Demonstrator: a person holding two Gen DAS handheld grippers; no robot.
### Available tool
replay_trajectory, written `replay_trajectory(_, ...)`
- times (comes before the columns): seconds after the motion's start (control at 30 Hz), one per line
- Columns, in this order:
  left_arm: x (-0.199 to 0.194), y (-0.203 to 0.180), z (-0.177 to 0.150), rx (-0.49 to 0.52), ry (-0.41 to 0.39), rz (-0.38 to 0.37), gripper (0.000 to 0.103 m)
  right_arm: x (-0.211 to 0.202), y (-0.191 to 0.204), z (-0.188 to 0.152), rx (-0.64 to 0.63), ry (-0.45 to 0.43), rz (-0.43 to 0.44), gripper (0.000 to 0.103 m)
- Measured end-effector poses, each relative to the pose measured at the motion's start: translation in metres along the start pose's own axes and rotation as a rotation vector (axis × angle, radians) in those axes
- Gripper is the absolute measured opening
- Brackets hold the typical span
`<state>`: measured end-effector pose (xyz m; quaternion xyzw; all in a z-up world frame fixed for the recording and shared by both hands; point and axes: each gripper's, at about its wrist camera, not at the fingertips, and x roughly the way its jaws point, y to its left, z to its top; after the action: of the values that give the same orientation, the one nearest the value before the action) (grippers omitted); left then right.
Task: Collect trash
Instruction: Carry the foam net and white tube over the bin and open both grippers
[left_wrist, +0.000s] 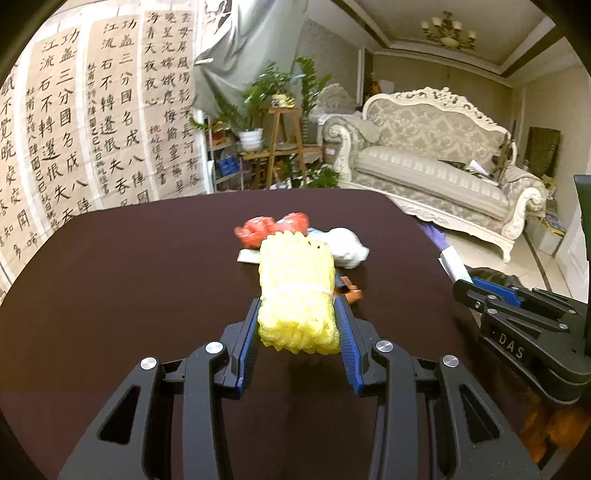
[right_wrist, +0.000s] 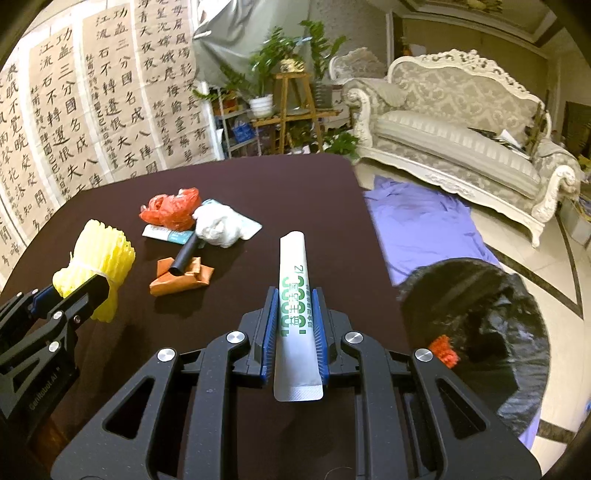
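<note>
My left gripper is shut on a yellow foam net, held above the dark table; it also shows in the right wrist view. My right gripper is shut on a white stick sachet with green print, above the table's right side. On the table lie a red plastic bag, a crumpled white tissue, a flat white-teal packet, a black tube and an orange wrapper.
A bin lined with a black bag stands on the floor right of the table, with a red scrap inside. A purple cloth lies on the floor. A sofa and plant stand are behind.
</note>
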<state>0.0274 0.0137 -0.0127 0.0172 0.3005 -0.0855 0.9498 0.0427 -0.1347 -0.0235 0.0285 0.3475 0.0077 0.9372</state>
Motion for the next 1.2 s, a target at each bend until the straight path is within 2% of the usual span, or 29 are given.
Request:
replay_trajectory(0.33, -0.012, -0.067, 0.005, 0.073, -0.049, -0.117, 0.039, -0.039, -0.065, -0.017, 0.076, -0.064, -0.12, 0.018)
replay_trajectory(0.67, 0.004, -0.139, 0.008, 0.157, -0.037, -0.22, 0.04, -0.047, -0.132, -0.028, 0.167, -0.079, -0.213, 0.018)
replay_trajectory(0.97, 0.027, -0.186, 0.008, 0.221, -0.001, -0.239, 0.04, -0.033, -0.166, -0.037, 0.213, -0.054, -0.228, 0.018)
replay_trajectory(1.2, 0.043, -0.207, 0.007, 0.258, 0.029, -0.241, 0.041, -0.026, -0.184, -0.036, 0.236, -0.05, -0.229, 0.019)
